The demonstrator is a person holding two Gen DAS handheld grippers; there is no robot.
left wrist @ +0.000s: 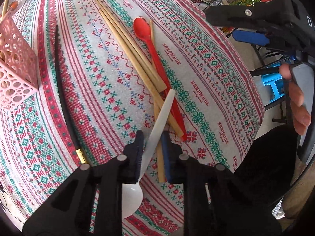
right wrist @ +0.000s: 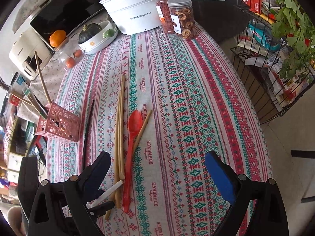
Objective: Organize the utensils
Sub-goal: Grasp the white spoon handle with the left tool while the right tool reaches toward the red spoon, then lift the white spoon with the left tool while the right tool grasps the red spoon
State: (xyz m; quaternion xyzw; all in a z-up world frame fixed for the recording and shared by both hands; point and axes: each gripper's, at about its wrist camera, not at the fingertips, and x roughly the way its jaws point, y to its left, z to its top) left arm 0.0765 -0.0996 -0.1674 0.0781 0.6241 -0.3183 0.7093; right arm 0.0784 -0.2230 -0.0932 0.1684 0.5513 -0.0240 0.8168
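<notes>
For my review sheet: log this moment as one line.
left gripper: shut on white spoon | right gripper: open, empty | red spoon, chopsticks: on tablecloth | pink holder: untouched

The worktop [right wrist: 196, 98] wears a woven, matt cloth; the red spoon [right wrist: 133, 125] is glossy plastic; the chopsticks [left wrist: 126, 45] look like pale, matt wood; the white spoon [left wrist: 157, 122] is smooth plastic.

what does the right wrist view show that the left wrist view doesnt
Only the right wrist view shows the white pot, the two jars and the dark squash in a white dish.

Only the left wrist view shows the white spoon's bowl and the left gripper shut on its handle.

Both show the red spoon, the tan chopsticks, the black chopstick, the pink holder and the open right gripper.
</notes>
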